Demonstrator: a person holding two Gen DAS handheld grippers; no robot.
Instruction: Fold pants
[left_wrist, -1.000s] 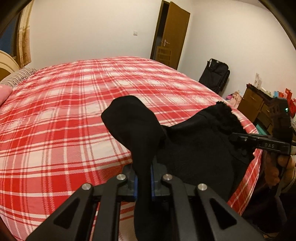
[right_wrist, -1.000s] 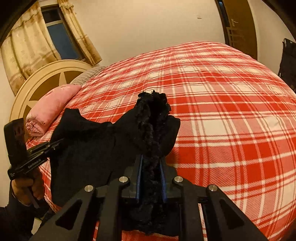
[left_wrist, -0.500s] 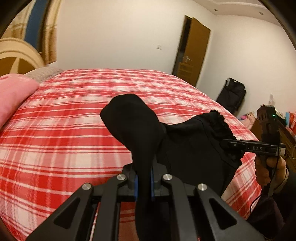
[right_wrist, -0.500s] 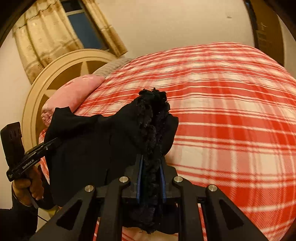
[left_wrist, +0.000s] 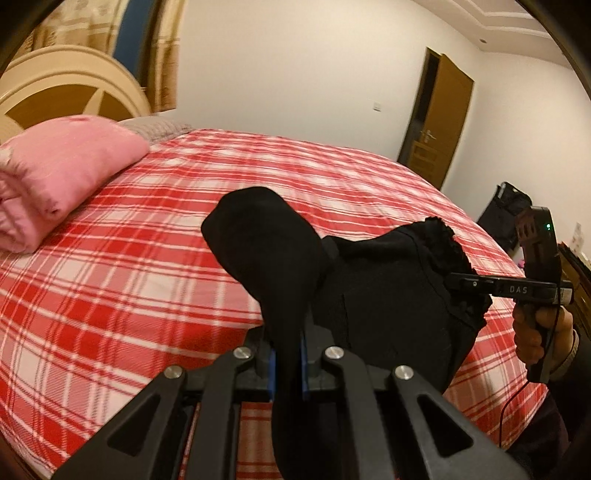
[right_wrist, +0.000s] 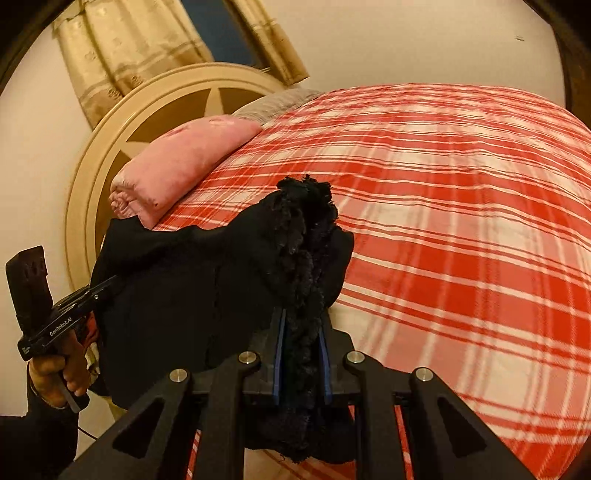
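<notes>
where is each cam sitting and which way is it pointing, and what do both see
Left wrist: sits on the left gripper, looking along its fingers across the plaid bed toward the door; the right gripper and the hand holding it show at the right edge.
Right wrist: sits on the right gripper, looking across the bed toward the headboard and curtains; the left gripper and its hand show at the left edge.
Shared: the black pants, clamped by both grippers, the bed and the pink pillow.

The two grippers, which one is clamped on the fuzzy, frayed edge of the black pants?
The right gripper: ragged, fluffy fabric of the black pants bunches between its blue pads. The left gripper pinches a smooth, rounded fold instead.
</notes>
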